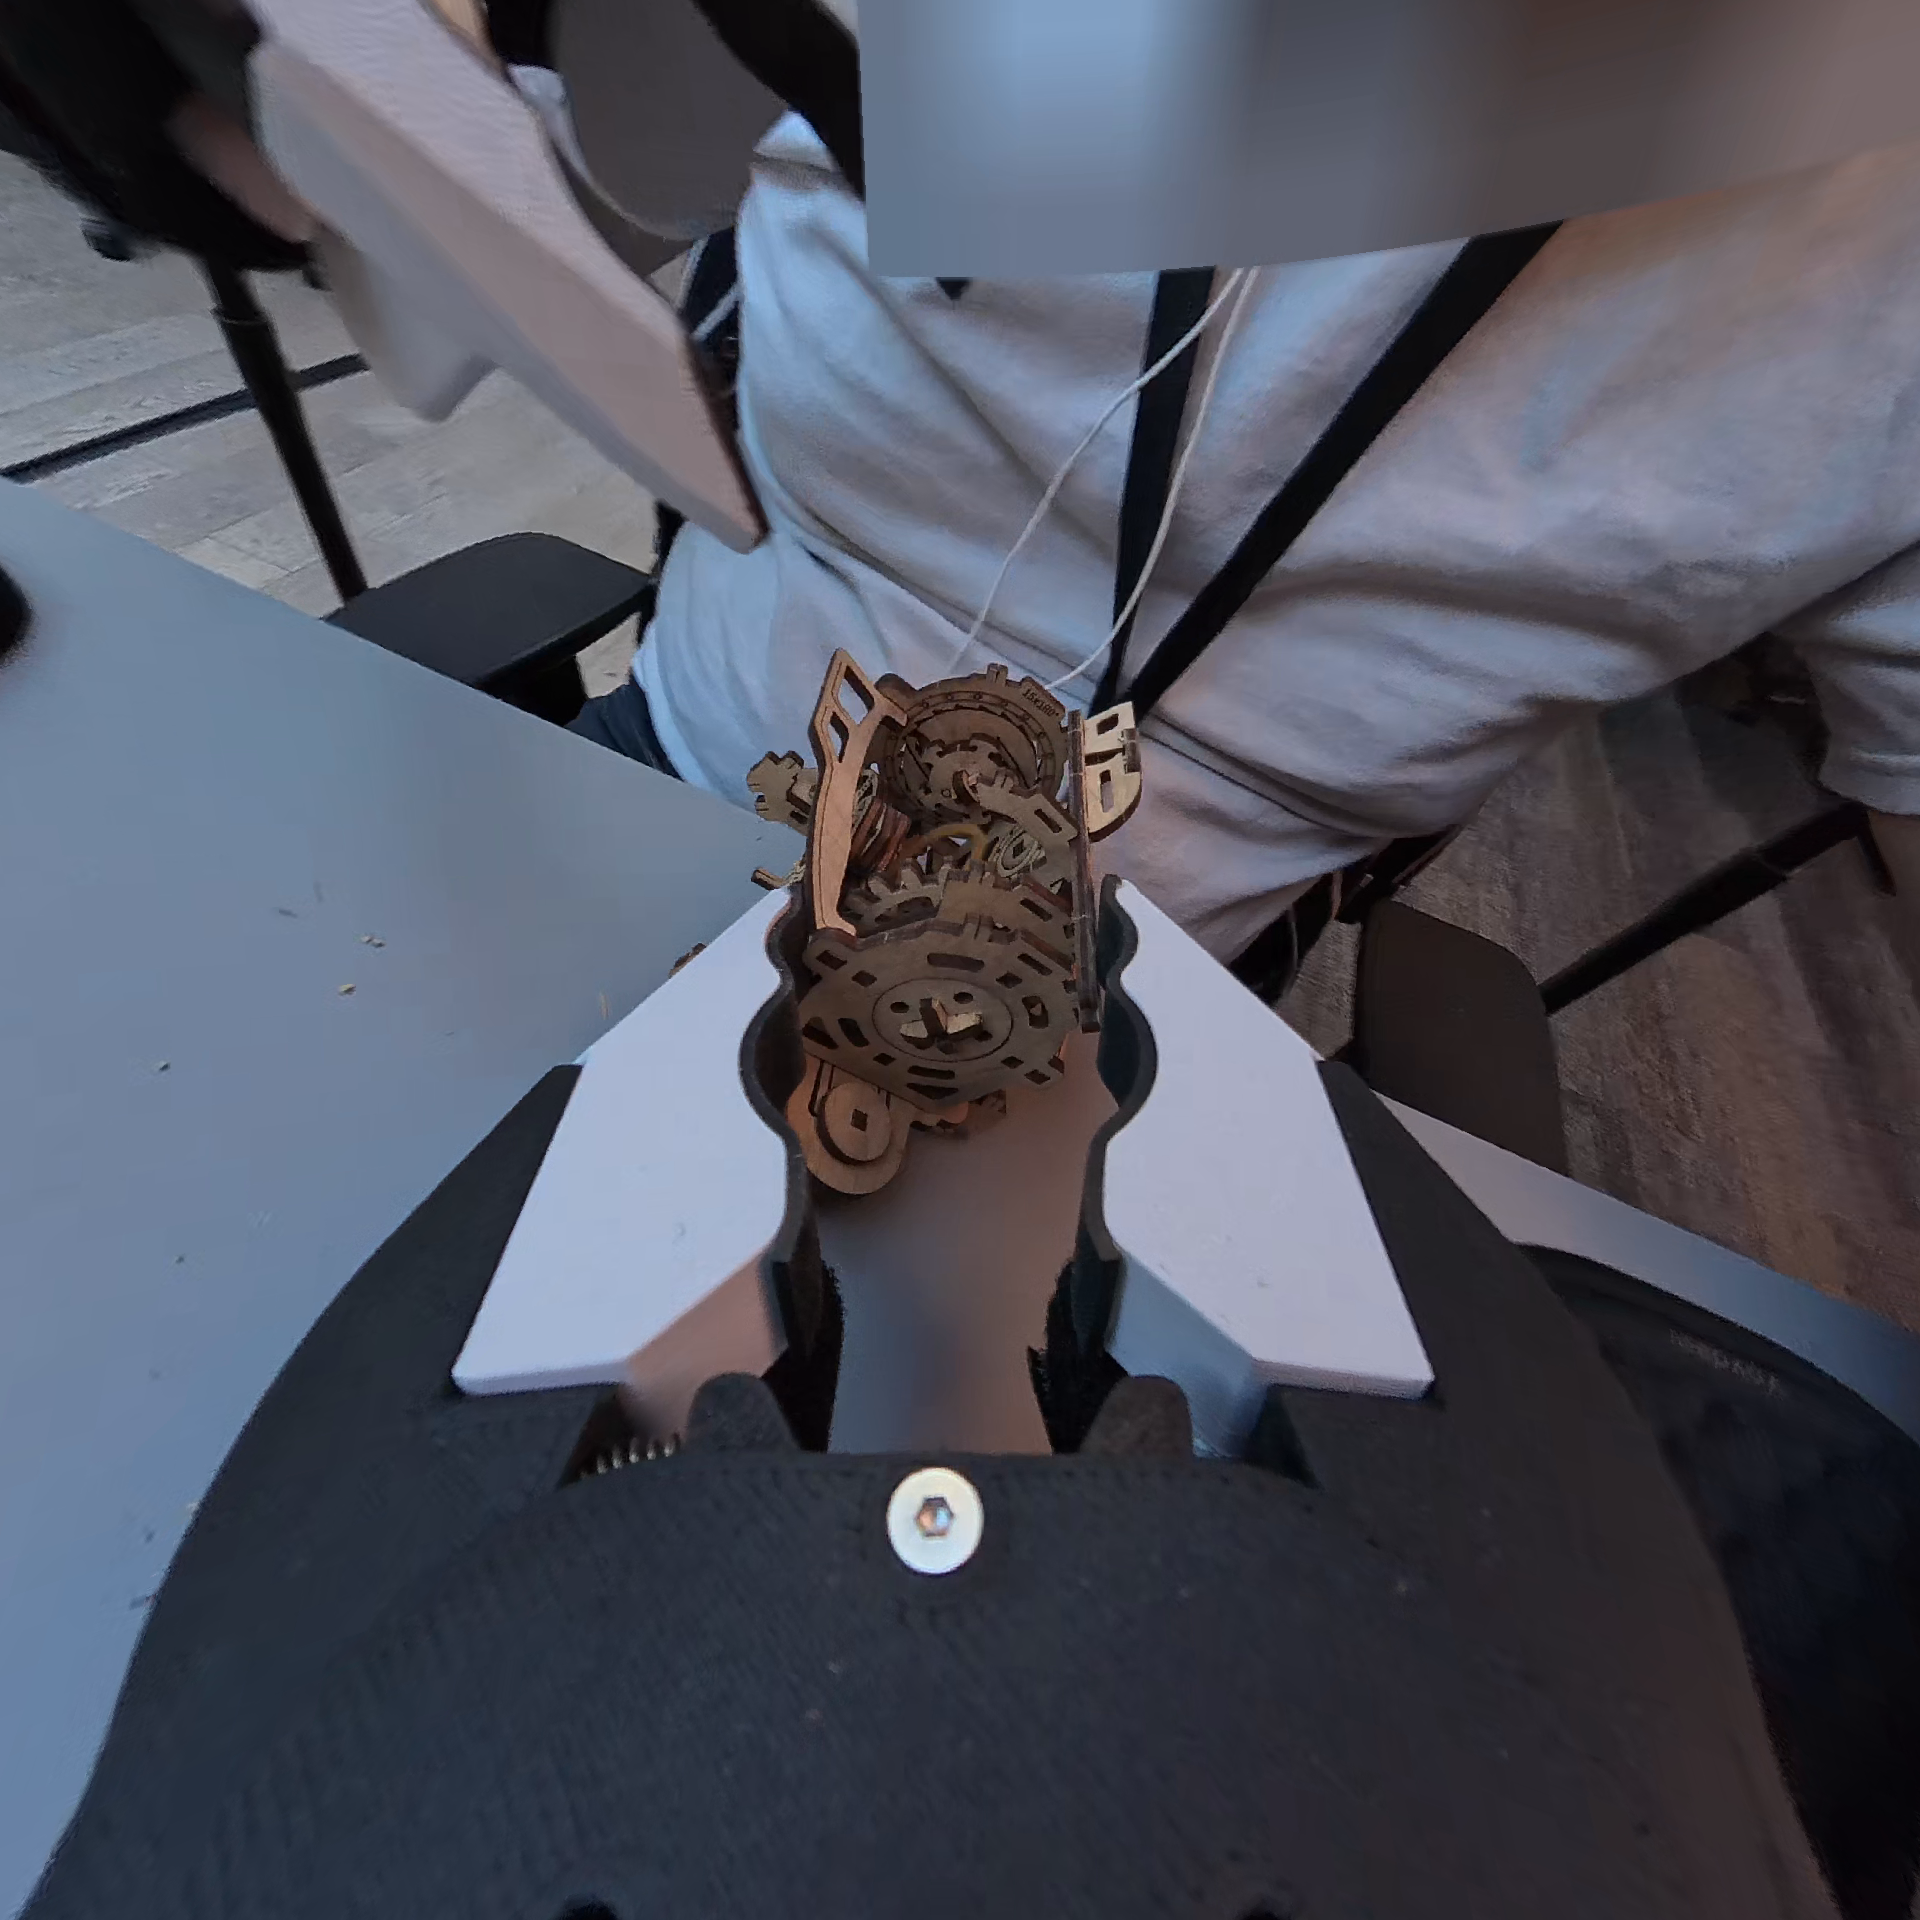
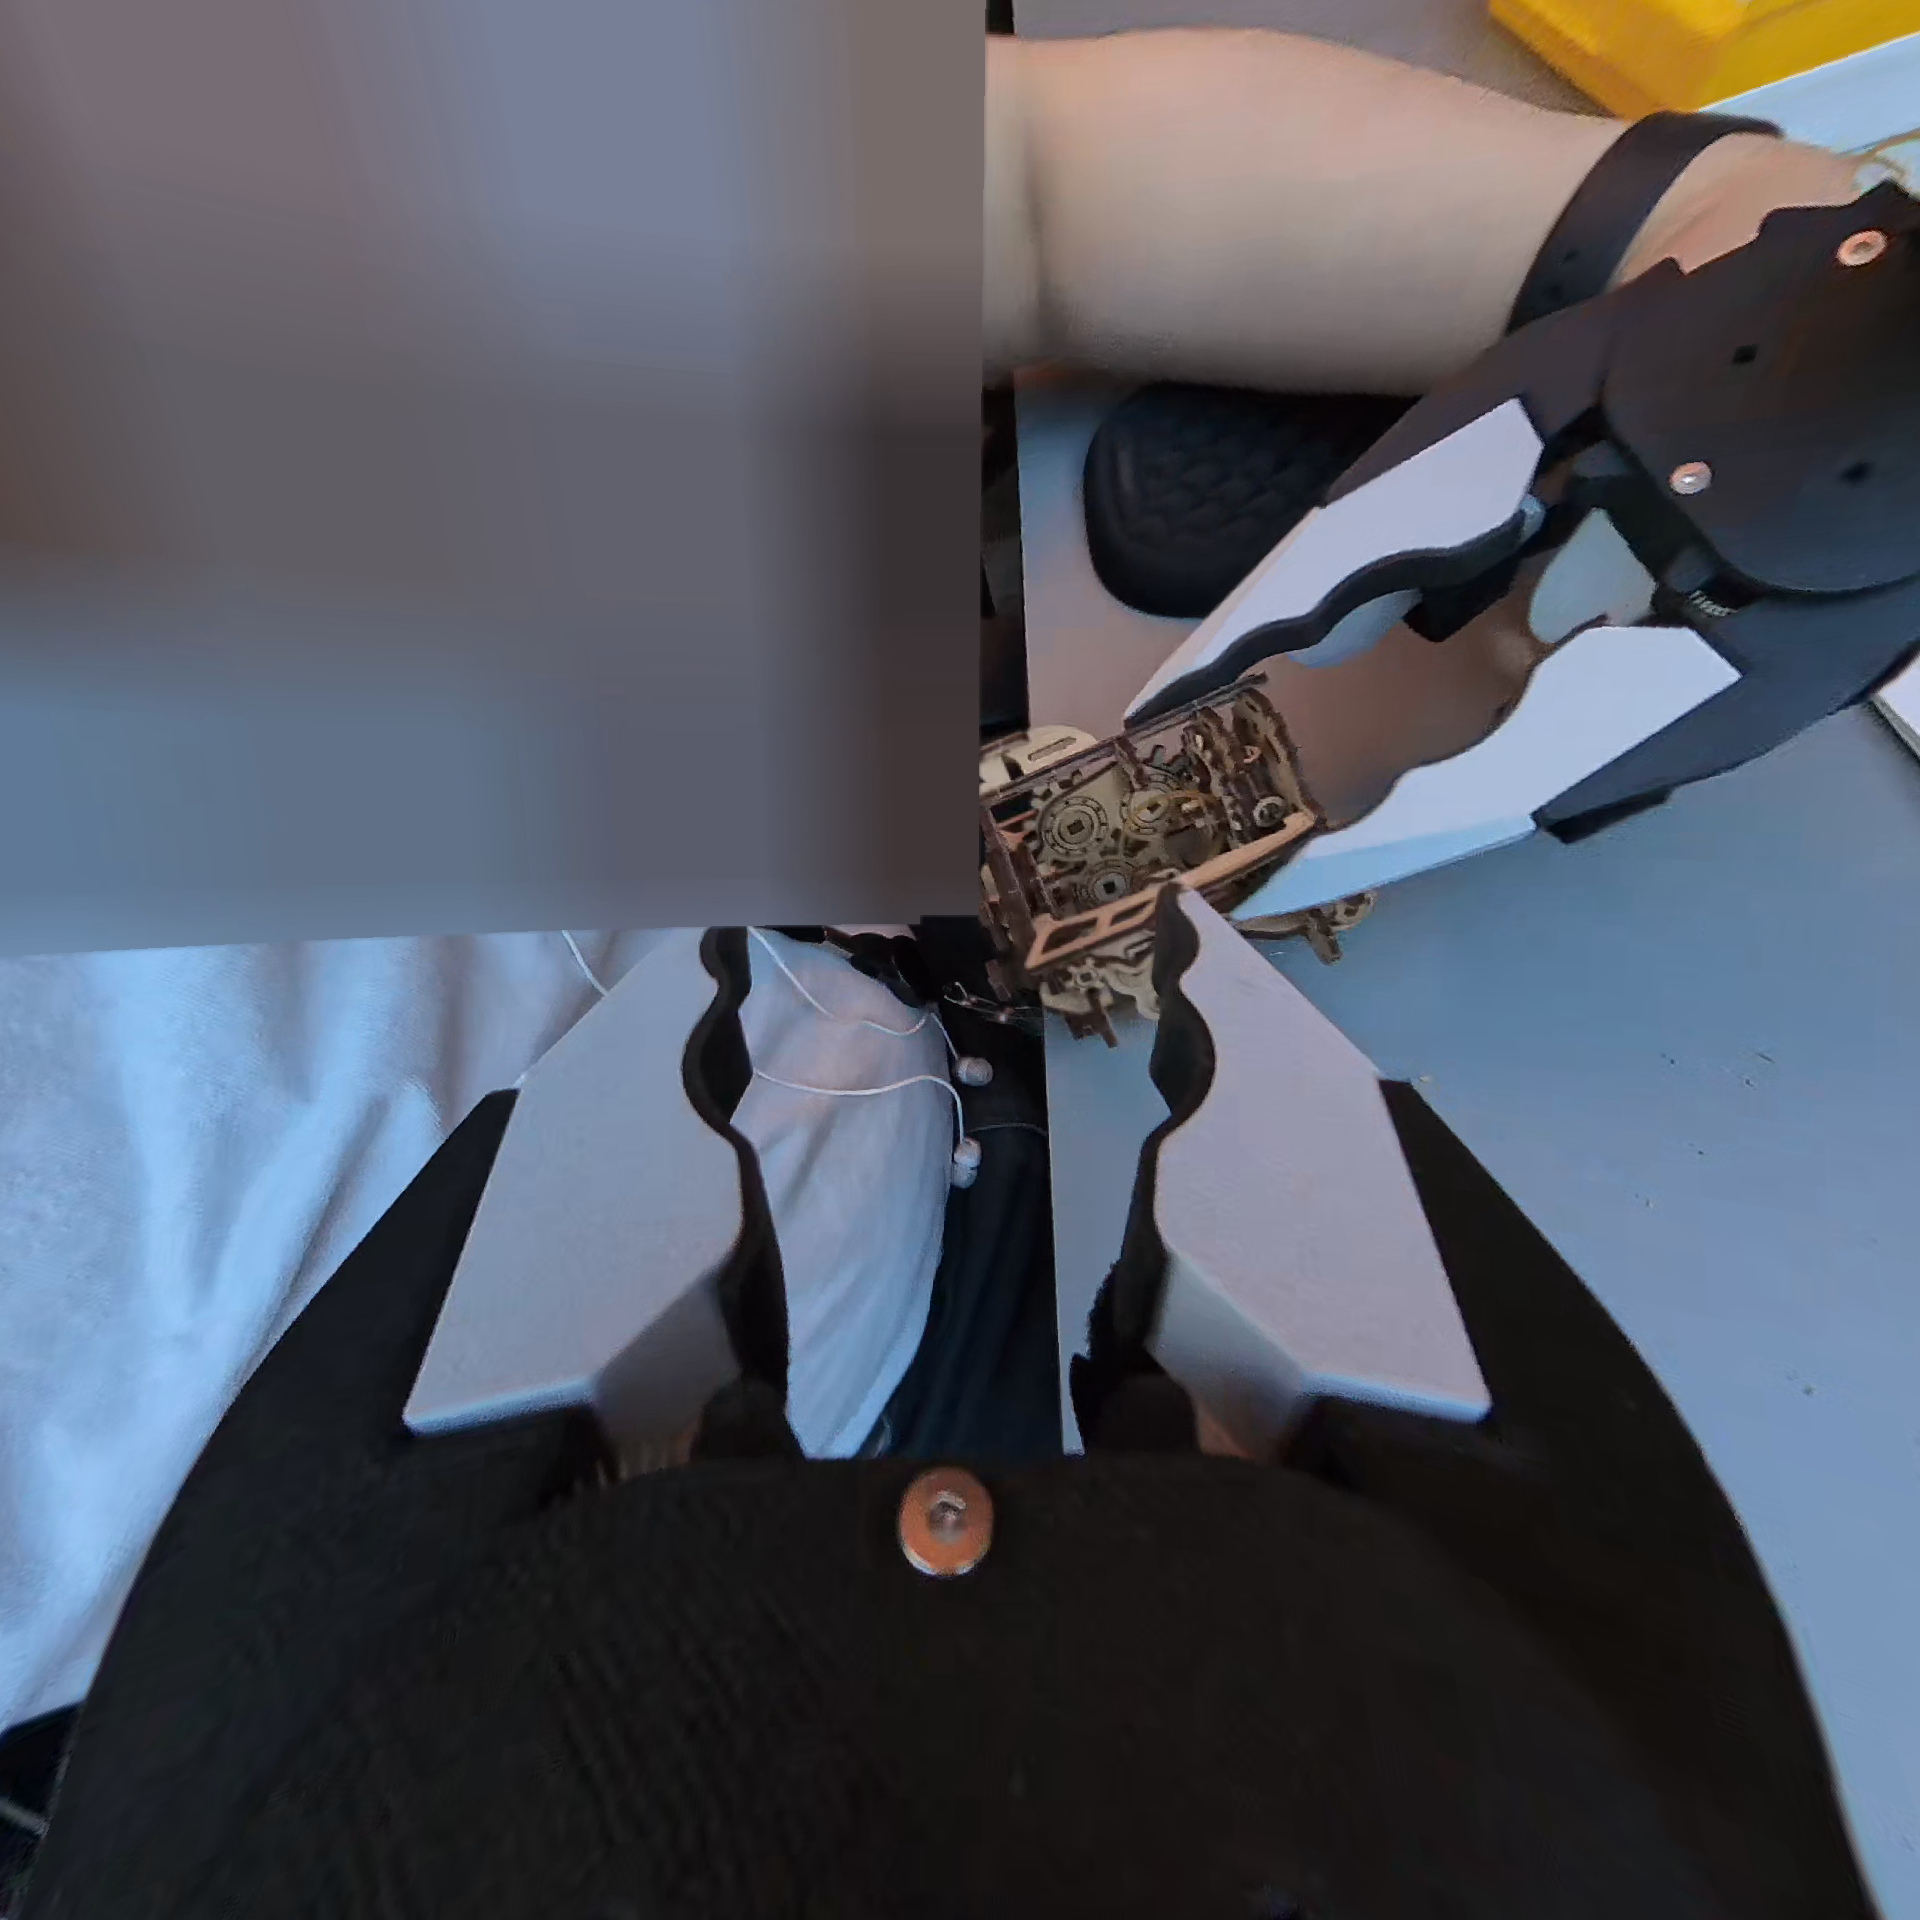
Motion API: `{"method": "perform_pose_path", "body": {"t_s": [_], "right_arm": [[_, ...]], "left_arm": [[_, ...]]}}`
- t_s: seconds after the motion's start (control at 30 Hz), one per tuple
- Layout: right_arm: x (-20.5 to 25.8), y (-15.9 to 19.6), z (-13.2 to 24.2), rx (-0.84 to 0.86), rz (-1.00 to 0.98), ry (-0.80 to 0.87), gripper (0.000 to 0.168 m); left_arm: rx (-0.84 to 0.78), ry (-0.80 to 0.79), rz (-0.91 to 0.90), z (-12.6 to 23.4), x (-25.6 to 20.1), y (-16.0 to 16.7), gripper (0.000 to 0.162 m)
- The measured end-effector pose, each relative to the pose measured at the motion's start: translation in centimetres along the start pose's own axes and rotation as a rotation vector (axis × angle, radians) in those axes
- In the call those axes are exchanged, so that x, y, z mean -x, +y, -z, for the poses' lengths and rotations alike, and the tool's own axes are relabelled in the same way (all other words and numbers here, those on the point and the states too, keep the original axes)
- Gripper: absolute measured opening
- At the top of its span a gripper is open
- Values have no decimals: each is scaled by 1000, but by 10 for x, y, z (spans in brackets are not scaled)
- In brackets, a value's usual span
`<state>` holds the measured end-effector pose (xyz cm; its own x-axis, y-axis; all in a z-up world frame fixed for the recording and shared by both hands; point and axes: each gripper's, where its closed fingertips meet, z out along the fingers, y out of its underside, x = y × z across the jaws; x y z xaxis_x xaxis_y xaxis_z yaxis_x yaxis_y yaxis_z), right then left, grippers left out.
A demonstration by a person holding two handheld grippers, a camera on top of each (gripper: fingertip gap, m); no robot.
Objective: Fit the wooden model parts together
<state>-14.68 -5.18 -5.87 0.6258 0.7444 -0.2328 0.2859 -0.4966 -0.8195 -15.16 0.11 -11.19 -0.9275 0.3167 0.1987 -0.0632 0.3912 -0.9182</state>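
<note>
Two left tongs fingers clamp the wooden model; right tongs beside it.

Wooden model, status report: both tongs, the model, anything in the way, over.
Left tongs shut on wooden model, at the table edge. Right tongs open, empty, one fingertip by the model. Nothing in the way.

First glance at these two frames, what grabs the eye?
The wooden gear model, clamped between the left tongs at the grey table edge in front of the seated person. The right tongs stand open and empty, one tip just beside the model. A yellow object lies at the table's far corner.
</note>
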Motion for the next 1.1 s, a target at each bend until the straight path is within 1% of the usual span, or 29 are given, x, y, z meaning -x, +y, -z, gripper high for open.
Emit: {"method": "perform_pose_path", "body": {"t_s": [0.03, 0.13, 0.23, 0.3, 0.33, 0.4, 0.47, 0.53, 0.6, 0.7, 0.73, 0.8, 0.9, 0.97, 1.1], "right_arm": [[-3, 2, 2, -32, -12, 2, 76], [-15, 11, 1, -70, -29, 19, 76], [-24, 28, -7, -40, 43, 36, 76], [-26, 36, -13, -28, 94, 19, 76], [-26, 38, -16, -22, 98, 3, 76], [-29, 43, -20, -3, 96, -14, 76], [-29, 46, -19, 28, 142, -31, 76], [-31, 43, -10, 62, 264, -26, 75], [-37, 33, 2, 82, 448, -29, 73], [-52, 20, 10, 160, 659, -150, 73], [-56, 13, 10, 193, 695, -214, 77], [-68, 2, 3, 293, 772, -311, 87], [-69, -11, -11, 441, 931, -472, 87], [-63, -12, -21, 540, 1044, -560, 86], [-72, -7, -36, 711, 1302, -586, 87]], "left_arm": [[6, 37, -4, 0, -1, 0, 53], [11, 97, 12, 4, 4, -1, 53], [-32, 133, 72, 11, 9, -8, 55], [-82, 115, 121, 16, 16, -16, 69], [-95, 97, 131, 19, 19, -18, 72], [-94, 41, 127, 27, 24, -18, 71], [-66, -51, 157, 37, 26, -19, 73], [-57, -176, 196, 52, 18, -25, 74], [-77, -371, 220, 66, 10, -29, 74], [-149, -683, 246, 83, -11, -33, 74], [-179, -775, 239, 84, -20, -35, 72], [-225, -952, 235, 81, -37, -37, 71], [-248, -1147, 255, 65, -61, -34, 74], [-253, -1228, 266, 50, -73, -37, 74], [-256, -1322, 306, 24, -88, -44, 76]]}}
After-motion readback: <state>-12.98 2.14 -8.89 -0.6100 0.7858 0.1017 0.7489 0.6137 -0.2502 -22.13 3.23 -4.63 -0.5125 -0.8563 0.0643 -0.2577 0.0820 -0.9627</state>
